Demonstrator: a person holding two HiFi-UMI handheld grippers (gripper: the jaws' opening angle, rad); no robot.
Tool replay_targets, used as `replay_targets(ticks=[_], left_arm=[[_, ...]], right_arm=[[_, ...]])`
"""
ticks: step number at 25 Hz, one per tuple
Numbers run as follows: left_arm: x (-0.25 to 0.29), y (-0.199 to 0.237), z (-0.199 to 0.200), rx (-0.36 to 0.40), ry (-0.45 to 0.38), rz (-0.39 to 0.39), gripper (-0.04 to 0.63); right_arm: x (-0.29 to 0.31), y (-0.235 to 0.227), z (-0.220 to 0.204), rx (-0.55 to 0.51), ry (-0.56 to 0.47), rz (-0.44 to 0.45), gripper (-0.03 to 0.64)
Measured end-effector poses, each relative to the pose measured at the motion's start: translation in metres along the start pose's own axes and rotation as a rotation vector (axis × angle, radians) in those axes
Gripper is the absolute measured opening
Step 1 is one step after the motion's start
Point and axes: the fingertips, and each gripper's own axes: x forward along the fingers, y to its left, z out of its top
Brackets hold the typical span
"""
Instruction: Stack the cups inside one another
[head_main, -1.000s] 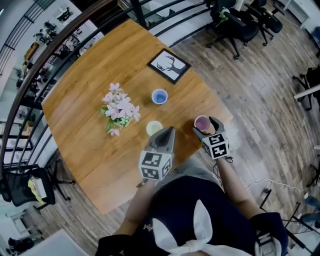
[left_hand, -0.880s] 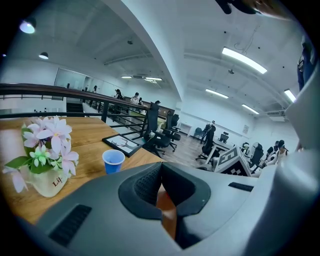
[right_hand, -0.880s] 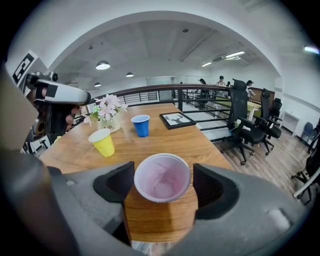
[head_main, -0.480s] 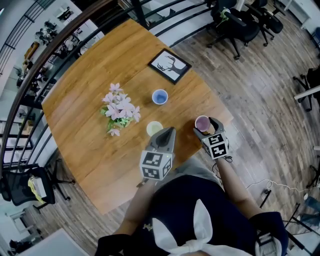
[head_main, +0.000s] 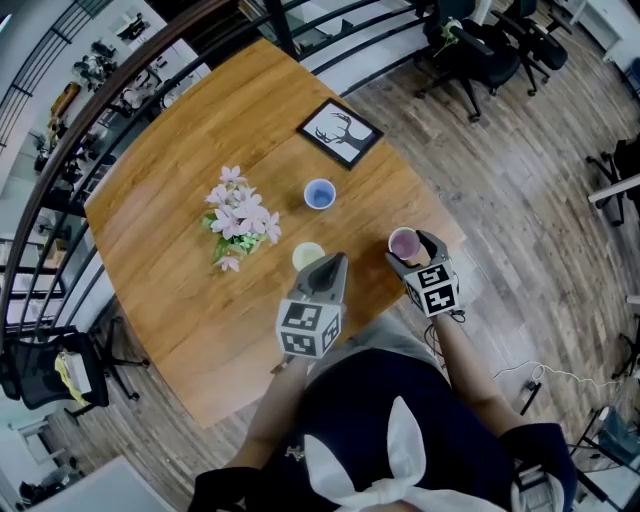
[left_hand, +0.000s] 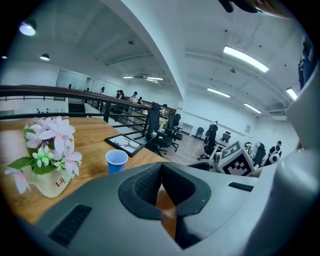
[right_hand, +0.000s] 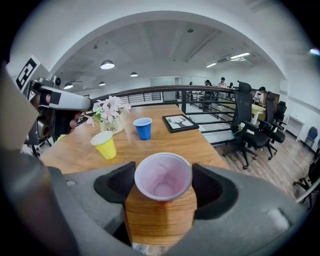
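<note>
Right tongs (right_hand: 164, 183) released and spread wide, with the pink cup (right_hand: 163, 176) upright on the surface (right_hand: 160, 220) between them. Left tongs (left_hand: 161, 186) clenched, empty. Yellow cup (right_hand: 104, 144) and blue cup (right_hand: 143, 127) stand beyond, to the left of the right tongs.

**Head view:** the left gripper (head_main: 338, 262) covers the near side of the yellow cup (head_main: 305, 255). The person (head_main: 380, 430) is cut off by the bottom edge.

**Right gripper view:** the pink cup (right_hand: 163, 176) stands between the fingers (right_hand: 116, 183). Its rim hides most of its outer wall. Whether the fingers press on it cannot be determined.

**Left gripper view:** the gripper's own body hides the base of the vase (left_hand: 49, 184) and cuts its lettering short. The distant figures (left_hand: 134, 96) are too small to make out.
</note>
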Motion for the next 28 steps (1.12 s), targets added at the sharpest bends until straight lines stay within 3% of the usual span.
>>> replay_targets(ticks=[12,28], left_arm=[[-0.009,0.01,0.006,0.007,-0.016,0.038,0.017],[-0.021,0.031,0.008,-0.003,-0.031,0.104,0.017]], right_arm=[[-0.036,-0.002,0.055,0.004,-0.105,0.0,0.35],[-0.067,0.034,0.108,-0.045,-0.224,0.097,0.35]])
